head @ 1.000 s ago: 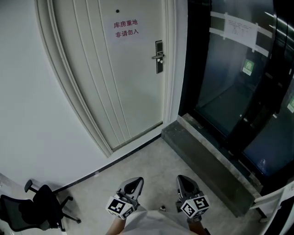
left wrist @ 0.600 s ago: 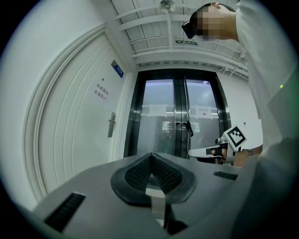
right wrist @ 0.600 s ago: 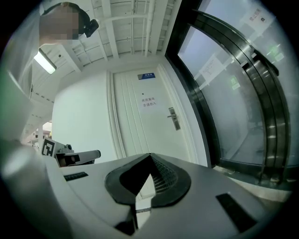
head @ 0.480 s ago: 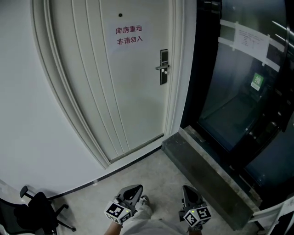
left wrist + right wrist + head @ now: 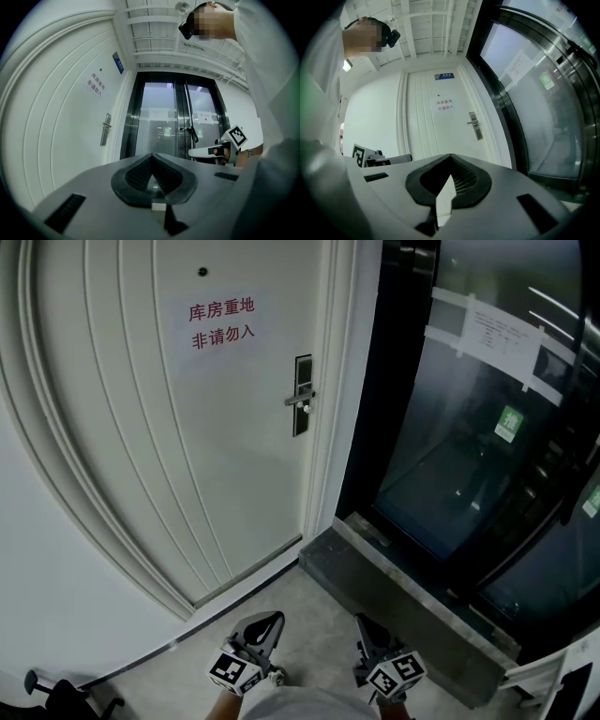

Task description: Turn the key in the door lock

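The white door [image 5: 141, 446] carries a dark lock plate [image 5: 302, 395] with a silver handle [image 5: 298, 399]. A small pale thing, too small to tell as a key, sits just under the handle. The lock plate [image 5: 107, 129] shows far off in the left gripper view, and the lock plate [image 5: 474, 125] likewise in the right gripper view. My left gripper [image 5: 266, 620] [image 5: 151, 155] and right gripper [image 5: 362, 624] [image 5: 450, 157] are held low, side by side, pointing level at the door and well short of it. Both are shut with nothing between the jaws.
A red-lettered sign [image 5: 221, 322] hangs on the door. Dark glass doors [image 5: 469, 427] stand to the right behind a raised stone sill [image 5: 394, 601]. A black office chair [image 5: 56, 695] is at the lower left. The floor [image 5: 309, 610] is grey concrete.
The door and its lock have grown larger and slid left in the head view as the person walks nearer. Both grippers travelled along, still shut and side by side.
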`<state>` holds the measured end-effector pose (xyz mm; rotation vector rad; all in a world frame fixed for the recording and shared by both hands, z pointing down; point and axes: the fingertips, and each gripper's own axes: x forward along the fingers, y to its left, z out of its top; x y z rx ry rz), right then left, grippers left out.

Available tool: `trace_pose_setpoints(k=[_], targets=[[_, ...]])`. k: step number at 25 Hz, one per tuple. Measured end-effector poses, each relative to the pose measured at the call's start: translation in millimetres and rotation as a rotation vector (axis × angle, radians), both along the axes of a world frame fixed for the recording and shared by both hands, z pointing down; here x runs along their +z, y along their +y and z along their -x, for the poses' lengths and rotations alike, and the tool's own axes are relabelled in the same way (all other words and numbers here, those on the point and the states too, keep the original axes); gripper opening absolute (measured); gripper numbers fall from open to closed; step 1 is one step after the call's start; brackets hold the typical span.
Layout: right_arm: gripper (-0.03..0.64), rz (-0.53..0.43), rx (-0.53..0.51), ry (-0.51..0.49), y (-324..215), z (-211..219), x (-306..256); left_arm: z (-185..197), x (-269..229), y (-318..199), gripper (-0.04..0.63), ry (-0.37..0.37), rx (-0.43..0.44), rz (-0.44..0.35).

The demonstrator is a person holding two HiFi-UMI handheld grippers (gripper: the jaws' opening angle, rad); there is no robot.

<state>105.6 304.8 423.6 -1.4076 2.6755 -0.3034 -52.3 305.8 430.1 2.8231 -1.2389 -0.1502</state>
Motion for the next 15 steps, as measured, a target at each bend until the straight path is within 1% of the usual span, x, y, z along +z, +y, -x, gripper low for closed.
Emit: trace_pose_setpoints(k=[2, 4, 5, 8, 9, 12, 15], targets=[[0.000, 0.014, 0.014, 0.006, -16, 6, 4, 4, 1, -18, 0.004, -0.032, 0.013, -0.012], [0.000, 0.032, 0.030, 0.026, -30, 13, 12, 11, 4, -35, 0.003, -0.044, 0.019, -0.009], [0.000, 0.044, 0.036, 0.029, -37, 16, 17, 16, 6, -45, 0.003, -0.033, 0.018, 0.008], [0.000, 0.085, 0.046, 0.032, -54, 18, 29, 25, 13, -73, 0.003, 0.031, 0.020, 0.071], [0.000, 0.099, 0.051, 0.032, -59, 16, 32, 25, 14, -79, 0.003, 0.035, 0.017, 0.073], [0.000, 0.118, 0.066, 0.025, -81, 8, 35, 20, 18, -94, 0.004, 0.014, 0.010, 0.071], [0.000, 0.106, 0.073, 0.056, -108, 1, 39, 15, 20, -115, 0.003, 0.038, 0.013, 0.097]])
